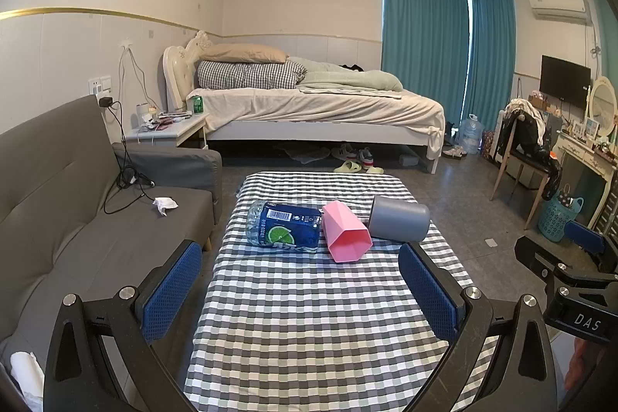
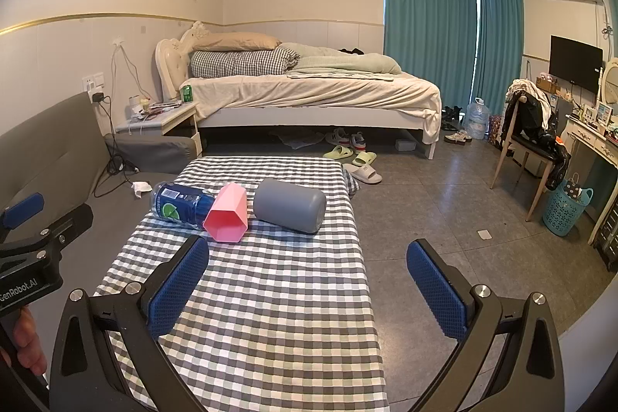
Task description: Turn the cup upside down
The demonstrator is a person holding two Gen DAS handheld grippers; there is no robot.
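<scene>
Nearest, the left gripper (image 1: 300, 290) and right gripper (image 2: 308, 290) both hang wide open and empty over the near end of the checked worktop (image 1: 309, 327). Farther along, three things lie on their sides in a row: a blue bottle (image 1: 284, 227), touching it a pink cup (image 1: 345, 231) with its mouth toward the cameras, then a grey cup (image 1: 399, 217) just beside. Judging from this, the task is at the approach stage; nothing is grasped. Which cup is meant I cannot tell. The next move calls for reaching forward, closing across a cup's walls, then turning it mouth-down.
</scene>
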